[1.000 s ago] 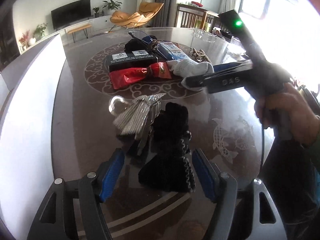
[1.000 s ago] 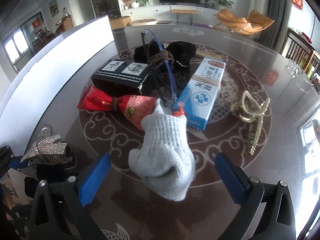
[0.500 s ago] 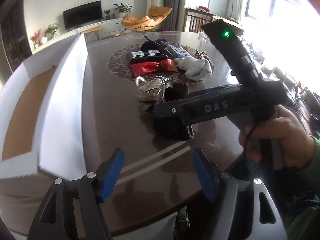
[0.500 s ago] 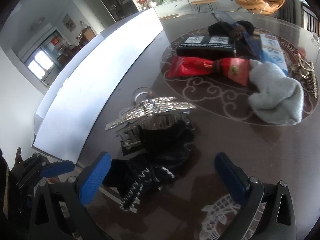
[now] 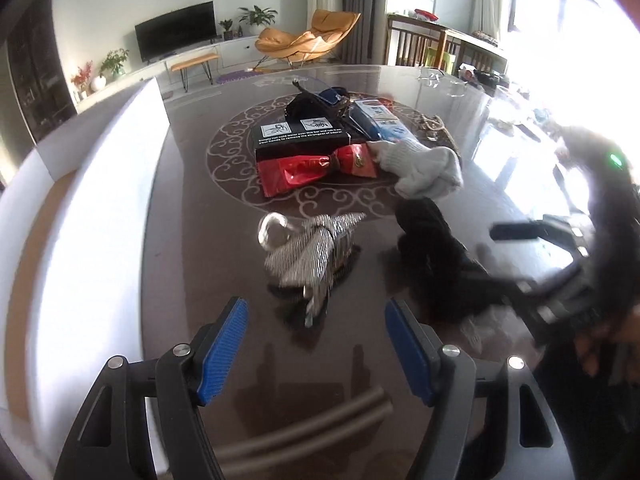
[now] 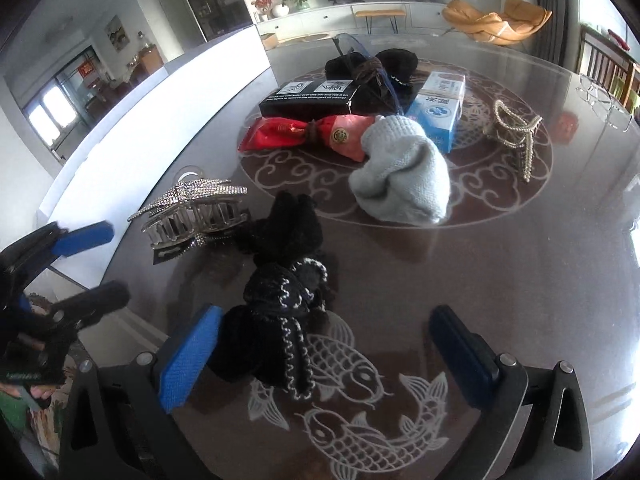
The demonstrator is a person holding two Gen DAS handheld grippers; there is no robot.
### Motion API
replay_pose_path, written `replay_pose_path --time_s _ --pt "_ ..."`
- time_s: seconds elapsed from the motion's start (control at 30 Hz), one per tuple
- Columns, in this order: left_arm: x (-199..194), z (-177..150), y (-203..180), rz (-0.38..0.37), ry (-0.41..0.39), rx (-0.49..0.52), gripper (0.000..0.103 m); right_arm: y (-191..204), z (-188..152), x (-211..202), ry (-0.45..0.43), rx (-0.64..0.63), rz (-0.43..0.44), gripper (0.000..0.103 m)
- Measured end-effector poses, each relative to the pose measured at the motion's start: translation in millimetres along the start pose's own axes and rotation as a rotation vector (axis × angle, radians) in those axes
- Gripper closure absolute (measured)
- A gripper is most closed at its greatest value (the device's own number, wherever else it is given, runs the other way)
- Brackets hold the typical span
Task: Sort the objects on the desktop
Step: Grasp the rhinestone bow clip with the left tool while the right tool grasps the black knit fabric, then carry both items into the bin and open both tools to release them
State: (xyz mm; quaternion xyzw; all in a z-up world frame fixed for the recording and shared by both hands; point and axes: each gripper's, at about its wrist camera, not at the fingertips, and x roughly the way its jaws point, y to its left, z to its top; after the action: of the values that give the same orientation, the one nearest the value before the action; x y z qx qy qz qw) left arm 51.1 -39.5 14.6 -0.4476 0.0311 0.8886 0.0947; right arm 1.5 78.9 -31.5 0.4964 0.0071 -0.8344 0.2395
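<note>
In the left wrist view the right gripper [image 5: 520, 236] is a dark smear at the right edge; its fingers blur into the black fabric there, and the hand behind it is too soft to read. Strong window glare washes out the far right of the table [image 5: 192, 240]. The white box [image 5: 100, 200] along the left runs out of frame, so only its long wall and a strip of brown interior show. In the right wrist view the left gripper [image 6: 88, 264] is cut off at the left edge, with one blue pad and one dark finger visible.

The left gripper [image 5: 316, 344] has its jaws wide apart with nothing between them, hanging over the near table just short of the silver hair clip [image 5: 316, 248]. The right gripper [image 6: 332, 356] is also spread wide; its left pad sits just beside the black bow [image 6: 280, 304], but whether it touches I cannot tell.

The black bow is fuzzy dark fabric with a beaded white trim, lying near the table edge over the painted fish, right of the rhinestone clip. Farther off, on the round scroll pattern, lie a grey-white sock [image 6: 400, 172], a red packet [image 6: 304, 136], a black box [image 6: 312, 96] with white print, a blue and white box [image 6: 440, 108], and a dark tangled heap [image 6: 372, 68] behind them. A pearl hair clip [image 6: 516, 132] sits apart at the right.
</note>
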Motion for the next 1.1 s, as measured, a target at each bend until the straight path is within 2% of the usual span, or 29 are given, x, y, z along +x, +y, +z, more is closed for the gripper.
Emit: replay_pose_path --time_s 0.07,0.23,0.27,0.3,0.33,0.43,0.57,0.7,0.73,0.77,0.83,0.9,1.0,1.1 --pt "19.7 11.2 5.2 -0.019 0.017 -0.019 0.033 -7.5 -6.4 -7.5 0.004 0.031 0.022 0.000" --pt "45.3 21.5 10.6 -0.009 0.011 -0.010 0.033 -8.6 -13.9 -15.1 -0.015 0.033 0.015 0.000" --pt "48.5 22.2 11.7 -0.025 0.004 -0.011 0.037 -9.1 -13.5 -16.0 -0.017 0.024 0.011 0.000" --pt "49.1 21.9 12.9 -0.044 -0.006 -0.013 0.049 -9.3 -15.4 -20.6 -0.019 0.014 0.008 0.000" --pt "48.2 21.0 13.0 -0.052 -0.015 -0.009 0.056 -9.2 -16.3 -22.8 -0.020 -0.001 0.006 0.000" --pt "41.0 16.1 12.1 -0.074 -0.040 -0.015 0.056 -4.5 -14.4 -23.7 -0.020 -0.035 0.022 0.000" --pt "21.4 12.3 10.4 -0.064 -0.078 -0.056 0.056 8.4 -4.9 -16.3 -0.005 -0.056 0.099 0.000" --pt "3.1 13.4 9.7 -0.056 -0.087 -0.088 0.056 24.7 9.8 9.3 0.035 -0.108 0.064 0.001" --pt "-1.8 14.0 10.1 -0.057 -0.085 -0.094 0.056 28.4 10.8 15.0 0.052 -0.128 0.045 0.012" --pt "-7.6 13.5 10.6 -0.057 -0.086 -0.100 0.056 33.6 11.7 17.5 0.048 -0.169 -0.008 0.031" --pt "-22.2 13.8 13.6 -0.065 -0.091 -0.118 0.056 35.8 14.4 15.1 0.052 -0.180 -0.045 0.070" --pt "-41.9 14.6 20.0 -0.076 -0.108 -0.140 0.056 29.8 19.4 6.5 0.047 -0.123 -0.001 0.070" --pt "-77.3 19.4 38.9 -0.086 -0.154 -0.164 0.056 35.7 31.7 -7.5 0.029 -0.131 0.004 0.070" --pt "-110.7 26.2 79.8 -0.036 -0.190 -0.205 0.056 55.5 61.7 -25.0 -0.004 -0.135 0.063 0.070"
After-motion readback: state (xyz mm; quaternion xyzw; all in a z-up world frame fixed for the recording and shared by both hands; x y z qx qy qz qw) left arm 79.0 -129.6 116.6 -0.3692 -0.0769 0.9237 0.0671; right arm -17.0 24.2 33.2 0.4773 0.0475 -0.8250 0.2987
